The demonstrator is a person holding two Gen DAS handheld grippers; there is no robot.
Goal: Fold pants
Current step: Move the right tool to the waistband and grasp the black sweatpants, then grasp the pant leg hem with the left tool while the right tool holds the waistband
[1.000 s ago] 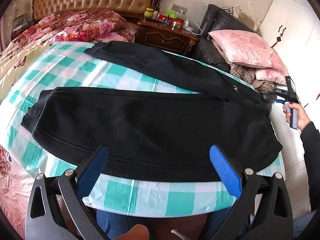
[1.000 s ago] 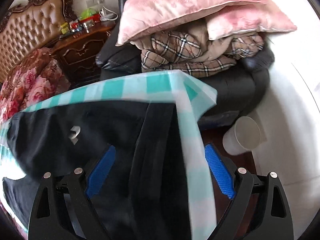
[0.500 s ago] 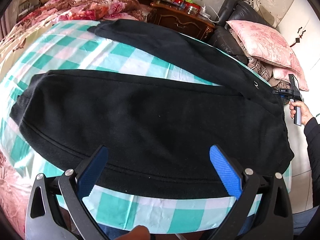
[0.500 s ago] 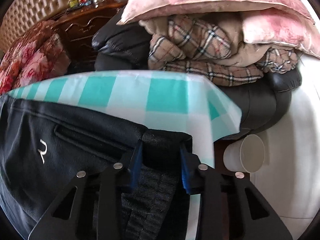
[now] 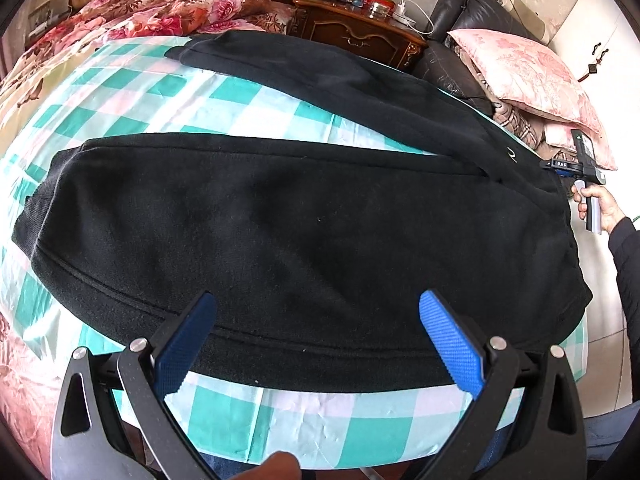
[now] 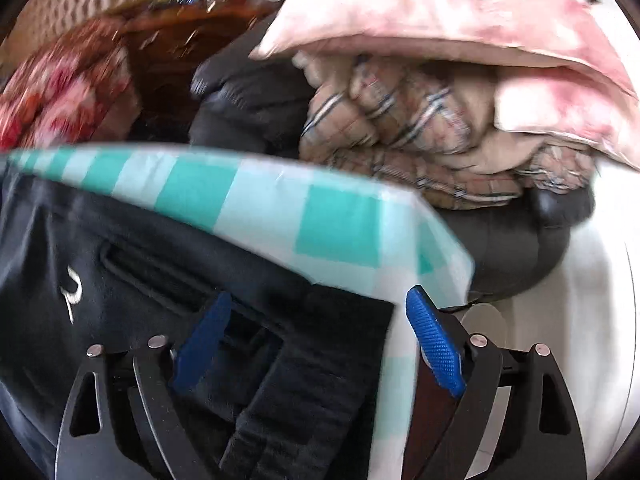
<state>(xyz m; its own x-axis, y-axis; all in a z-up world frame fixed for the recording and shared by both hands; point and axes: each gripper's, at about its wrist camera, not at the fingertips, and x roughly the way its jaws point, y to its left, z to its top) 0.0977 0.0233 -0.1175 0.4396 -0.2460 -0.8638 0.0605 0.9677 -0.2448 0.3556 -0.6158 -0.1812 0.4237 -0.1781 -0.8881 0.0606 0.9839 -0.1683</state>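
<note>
Black pants (image 5: pixel 304 236) lie spread across my table's green-and-white checked cloth (image 5: pixel 304 424), one leg running along the near edge, the other angling off toward the far corner. My left gripper (image 5: pixel 316 344) hangs over the near leg's lower seam with its blue pads (image 5: pixel 450 344) spread wide, nothing between them pressed. That camera takes in the whole garment, plus the floral bedding (image 5: pixel 152 8), the carved nightstand (image 5: pixel 356 36) and a pink pillow (image 5: pixel 524 72) on a dark leather chair (image 5: pixel 460 20).

At its far right edge it also catches my right hand (image 5: pixel 600 208) holding the other tool by the waistband end, something the right camera cannot show of itself.

The right camera, blurred, gives the close-up instead: my right gripper (image 6: pixel 316 344) has just been opening, its jaws now apart and straddling the ribbed waistband (image 6: pixel 320 380), which sits between them. The pads seem clear of the fabric, though the smear makes that hard to swear to. A small white logo (image 6: pixel 72 292) shows by the pocket, and plaid blankets (image 6: pixel 408 140) sit stacked under the pillow beyond the table corner.
</note>
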